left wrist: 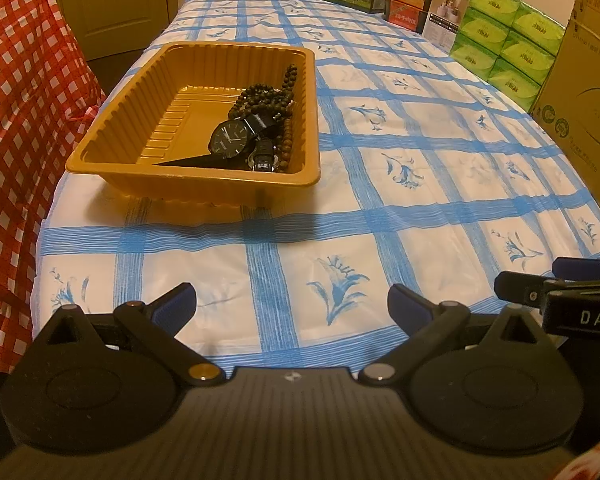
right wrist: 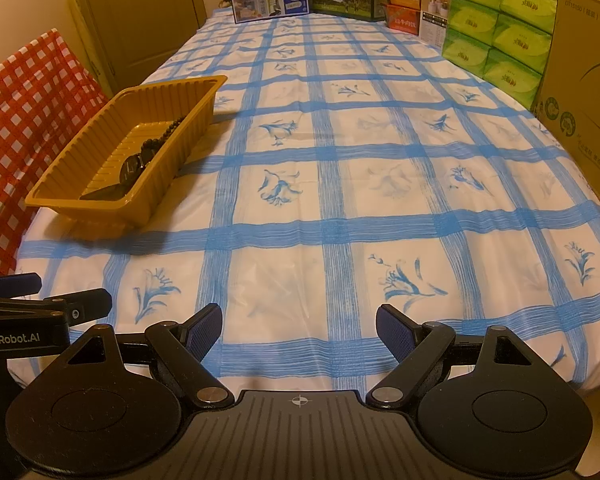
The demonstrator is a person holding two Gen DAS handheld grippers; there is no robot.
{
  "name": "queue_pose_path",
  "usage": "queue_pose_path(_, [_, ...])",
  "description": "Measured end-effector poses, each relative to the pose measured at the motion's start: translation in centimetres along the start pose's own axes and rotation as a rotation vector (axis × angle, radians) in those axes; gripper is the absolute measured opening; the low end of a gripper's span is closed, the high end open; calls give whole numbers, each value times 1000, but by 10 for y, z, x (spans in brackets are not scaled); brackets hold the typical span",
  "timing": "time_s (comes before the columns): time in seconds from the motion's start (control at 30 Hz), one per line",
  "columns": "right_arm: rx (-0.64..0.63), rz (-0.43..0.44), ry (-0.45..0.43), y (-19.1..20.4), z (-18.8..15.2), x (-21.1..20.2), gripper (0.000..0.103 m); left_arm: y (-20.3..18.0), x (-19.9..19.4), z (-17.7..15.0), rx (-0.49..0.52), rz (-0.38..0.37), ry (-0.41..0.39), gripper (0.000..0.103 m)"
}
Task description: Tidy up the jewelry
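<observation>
on the blue-checked tablecloth [left wrist: 380, 208] sits the yellow tray [left wrist: 112, 136] at the left edge — black watch [left wrist: 231, 140], second watch [left wrist: 264, 156] and bead strings [left wrist: 260, 98] piled in its right half. left gripper [left wrist: 292, 308] and right gripper [right wrist: 299, 334] both hover over bare cloth near the front edge, fingers spread wide, nothing between them — well apart from the tray.
</observation>
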State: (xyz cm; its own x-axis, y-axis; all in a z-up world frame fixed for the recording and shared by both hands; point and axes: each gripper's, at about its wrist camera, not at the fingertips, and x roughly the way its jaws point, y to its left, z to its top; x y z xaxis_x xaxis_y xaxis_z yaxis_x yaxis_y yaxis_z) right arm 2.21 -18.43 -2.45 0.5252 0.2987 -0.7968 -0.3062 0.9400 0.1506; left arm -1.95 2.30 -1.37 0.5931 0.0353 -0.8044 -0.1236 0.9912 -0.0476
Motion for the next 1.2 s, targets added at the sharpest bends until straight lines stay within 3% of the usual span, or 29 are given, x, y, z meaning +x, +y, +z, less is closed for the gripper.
queue_pose_path(1.2, [-2, 1, 1, 2, 1, 1, 84, 1, 0, 2, -4, -2, -3, 101])
